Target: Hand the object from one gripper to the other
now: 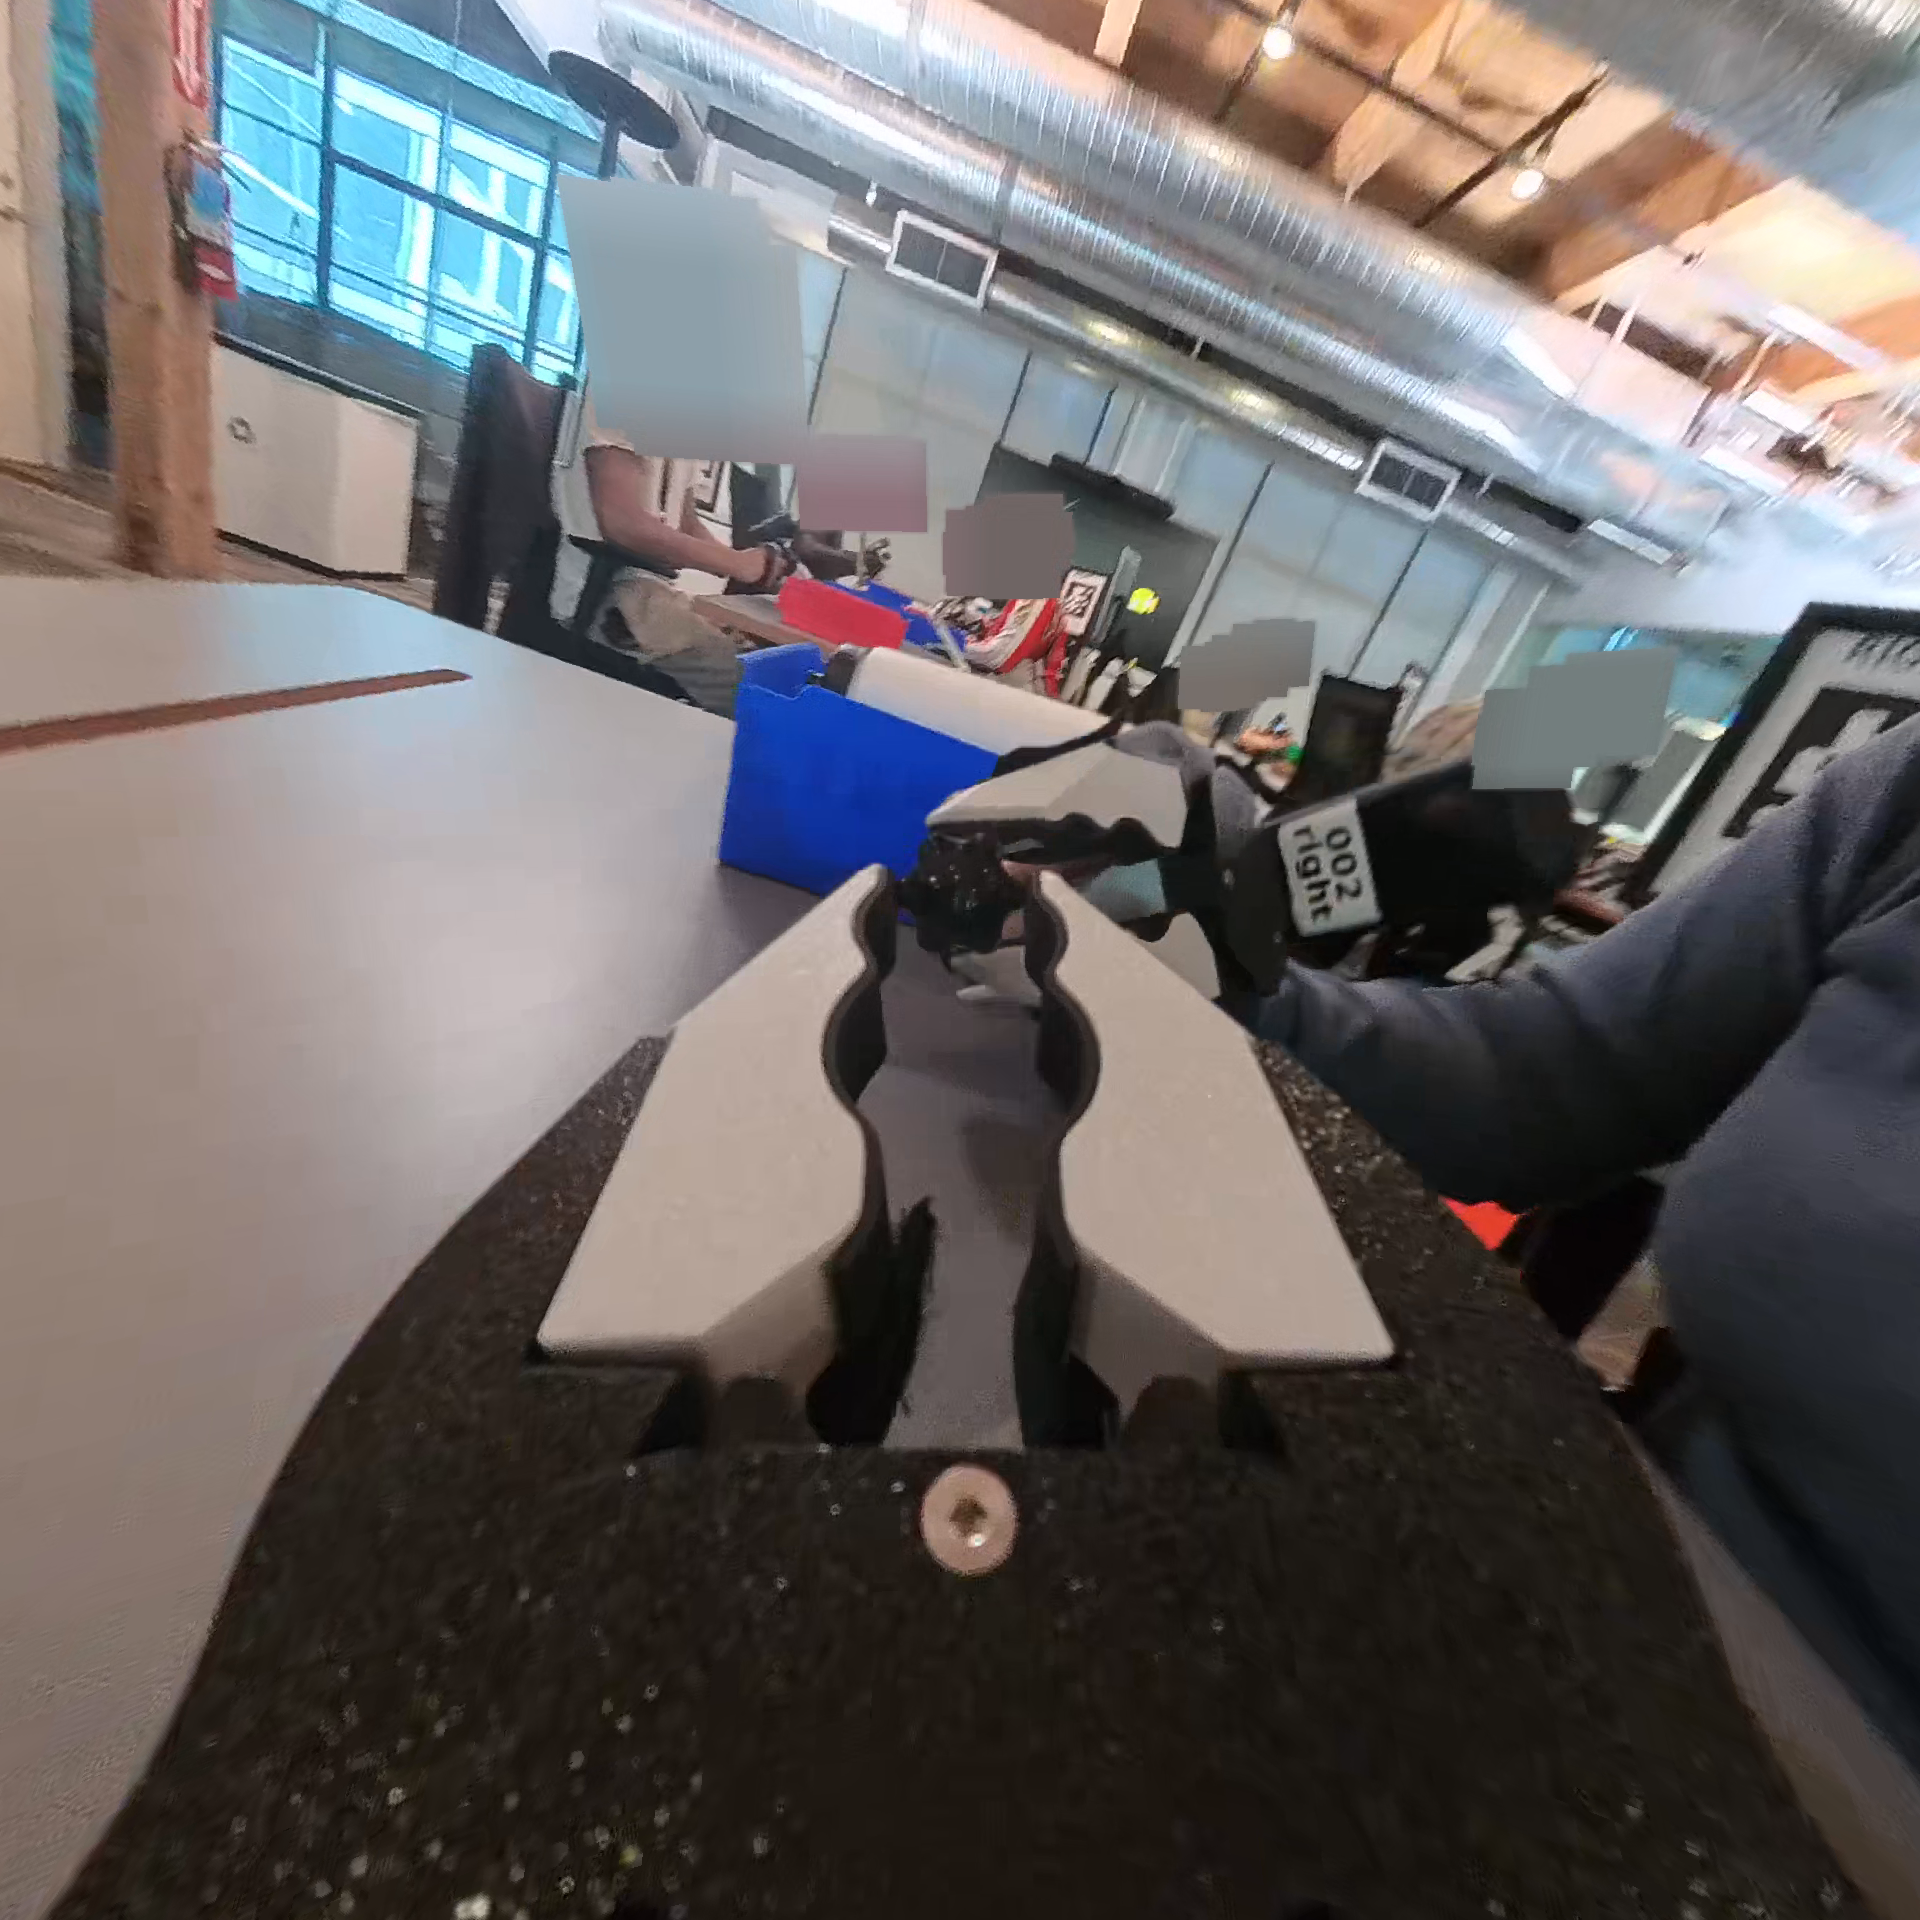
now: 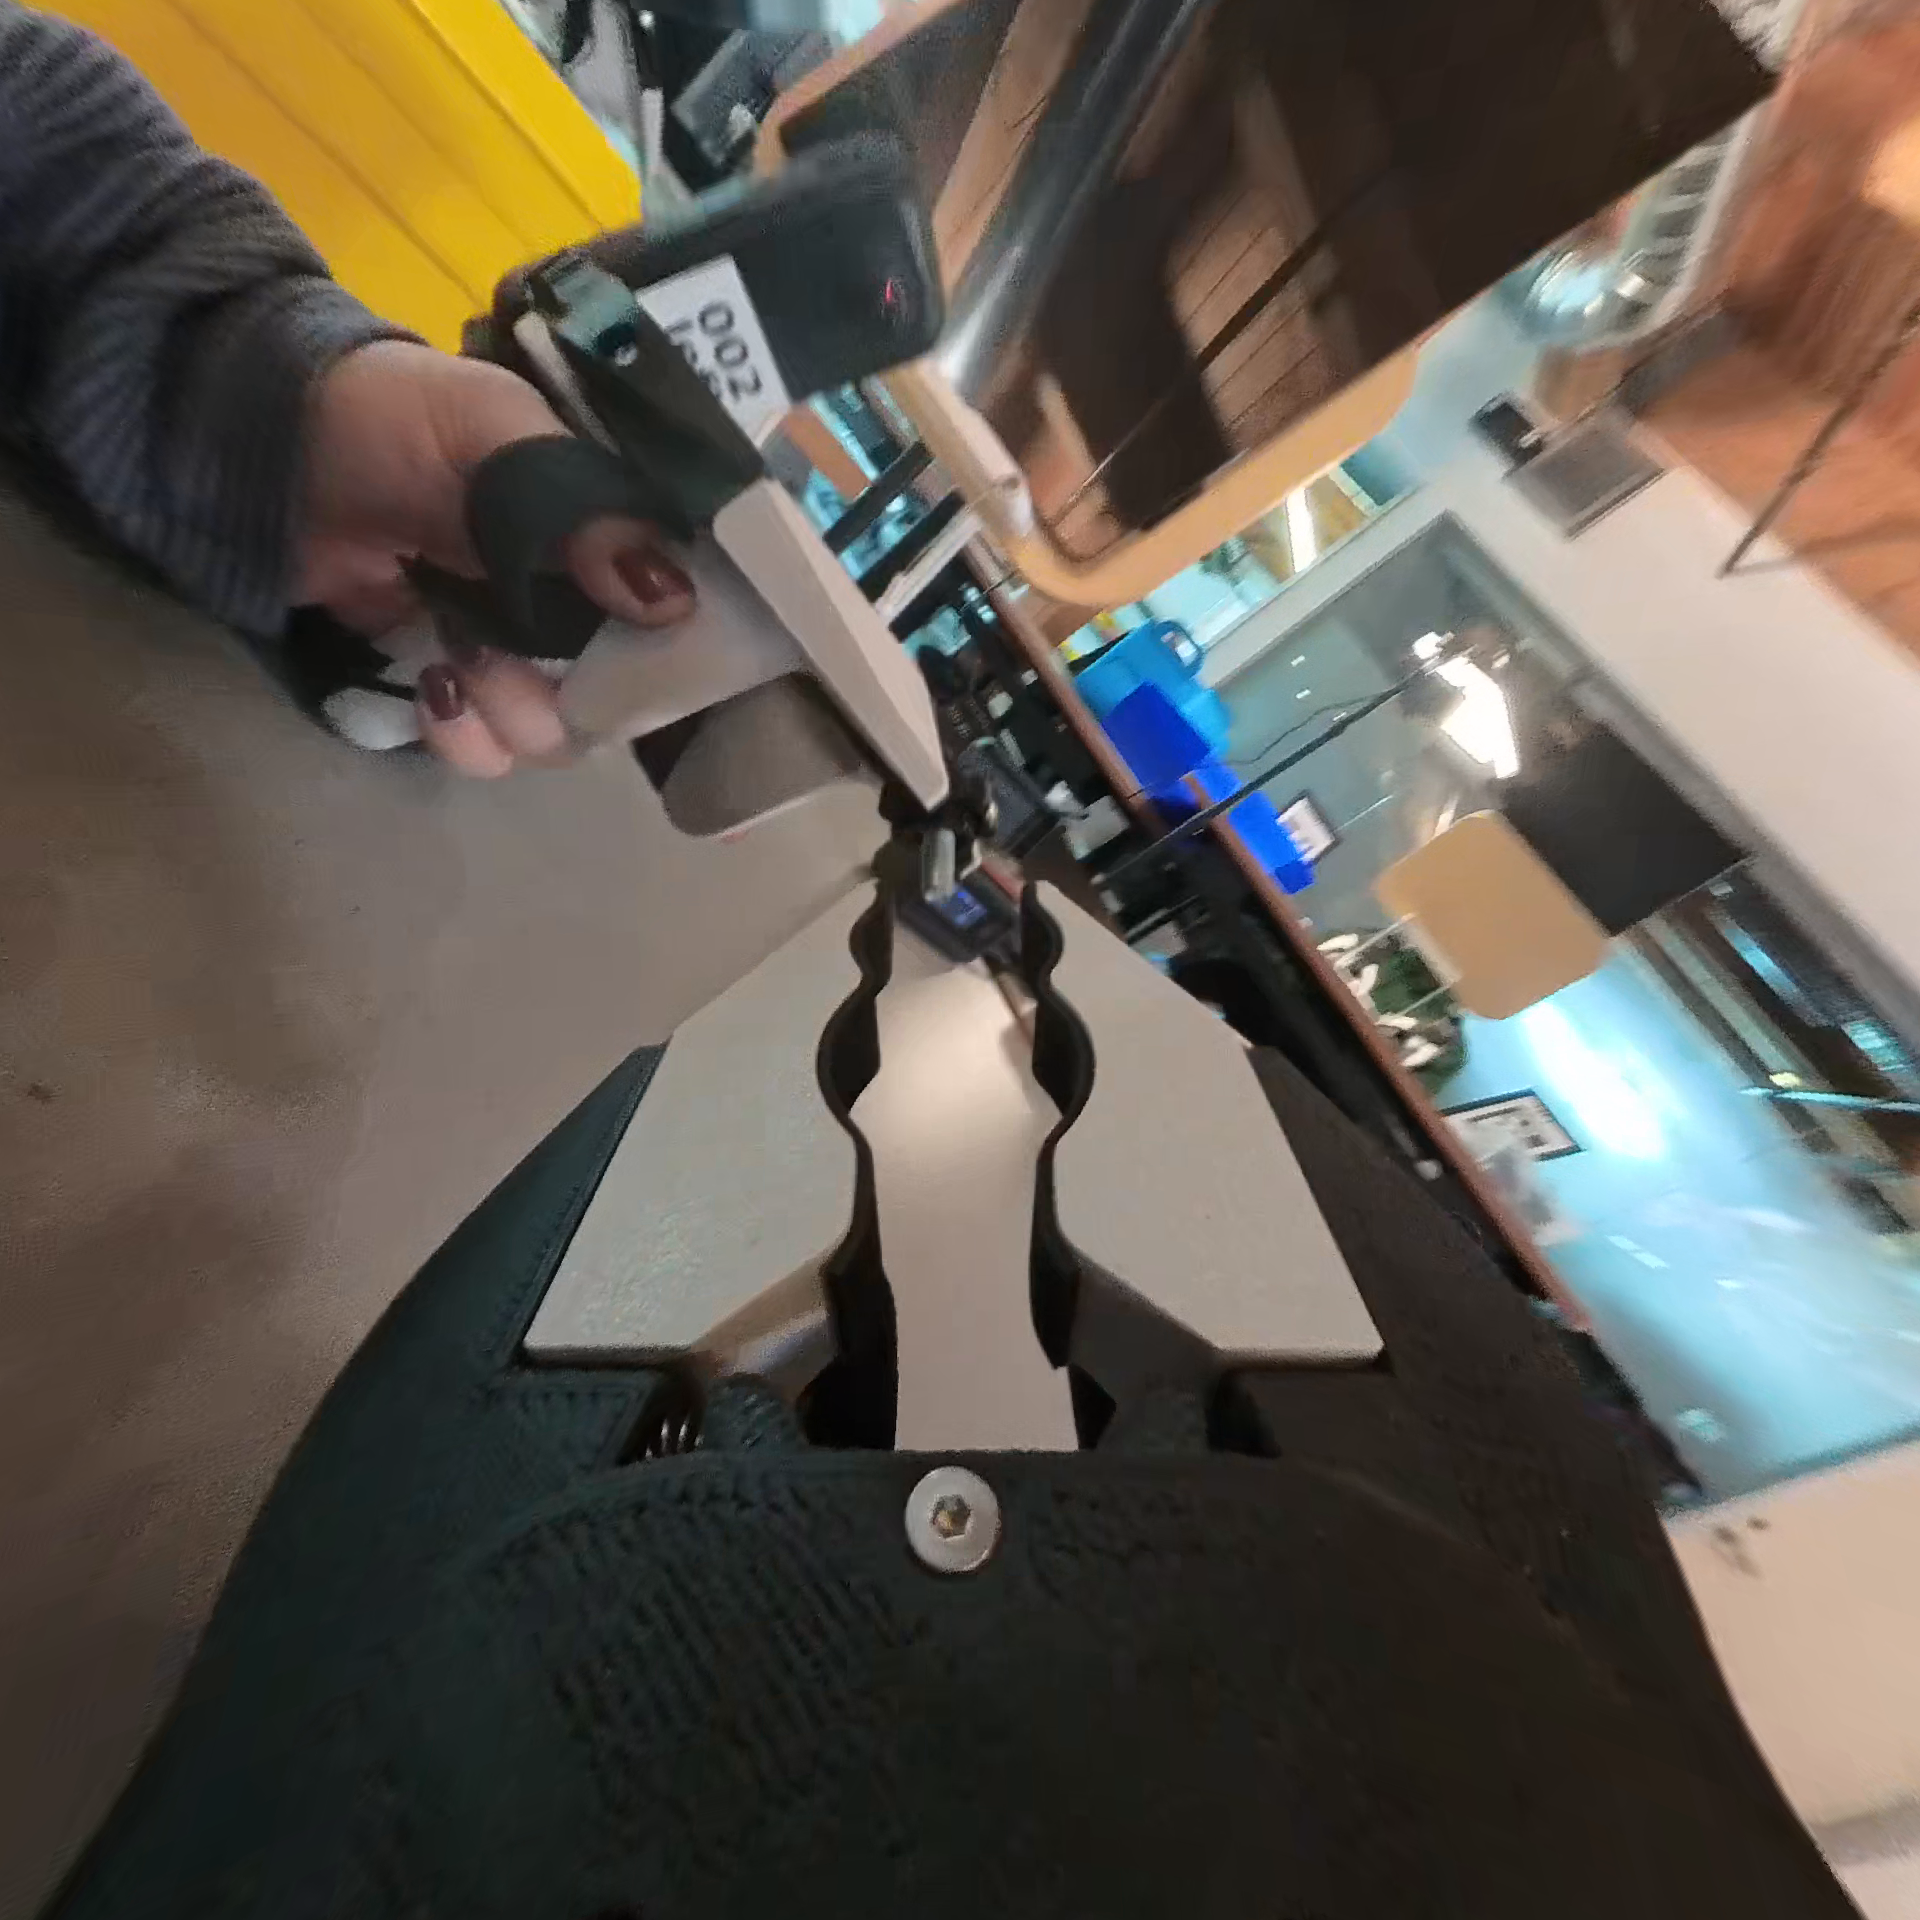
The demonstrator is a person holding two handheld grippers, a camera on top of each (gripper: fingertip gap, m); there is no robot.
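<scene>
Mid-handover: my right claw pinches the small black knobbly object just ahead of my left claw's narrowly parted tips; next, left must clamp it.

A white rectangular printed label sits on the black body of the right gripper. A matching white label sits on the left gripper.

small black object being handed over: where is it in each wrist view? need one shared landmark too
Left wrist view: small black object sits centre, at the left gripper's fingertips, touching the right gripper's tips.
Right wrist view: it sits centre, just above the right gripper's fingertips.
Shared landmark: blue bin.
</scene>
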